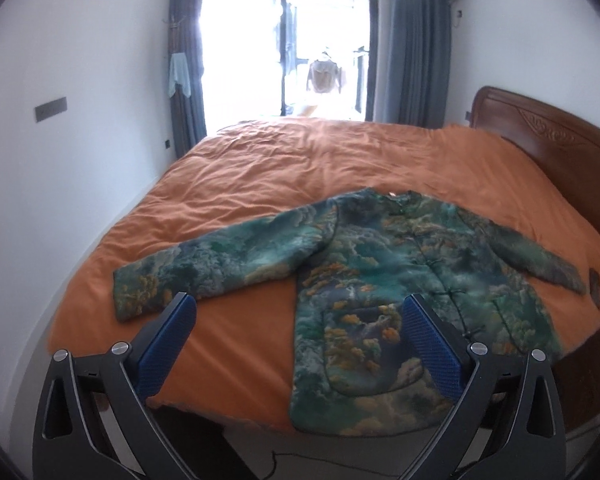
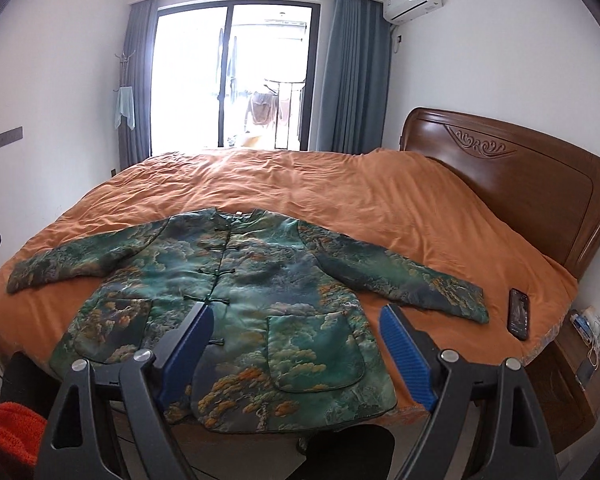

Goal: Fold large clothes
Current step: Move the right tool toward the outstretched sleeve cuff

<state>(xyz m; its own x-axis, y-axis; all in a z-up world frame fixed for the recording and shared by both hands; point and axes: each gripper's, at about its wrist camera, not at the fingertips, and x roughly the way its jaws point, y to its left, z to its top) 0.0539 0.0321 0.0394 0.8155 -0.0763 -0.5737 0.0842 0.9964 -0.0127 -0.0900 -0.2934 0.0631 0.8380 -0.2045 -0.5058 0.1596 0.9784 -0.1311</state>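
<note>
On the bed (image 2: 380,208) the jacket (image 2: 236,292) lies flat, front up, sleeves spread. My left claw (image 1: 298,316) and right claw (image 2: 296,324) hover spread wide, grasping nothing. It looks padded and bulky, soft yet springy; I'd pinch each cuff or hem corner

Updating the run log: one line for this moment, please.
stage: before first fold | jacket: flat on bed, sleeves out, buttoned | left gripper: open, empty | right gripper: open, empty | phone: beside sleeve

A phone (image 2: 519,313) lies on the orange bedspread (image 2: 340,200) near the headboard (image 2: 540,176).
</note>
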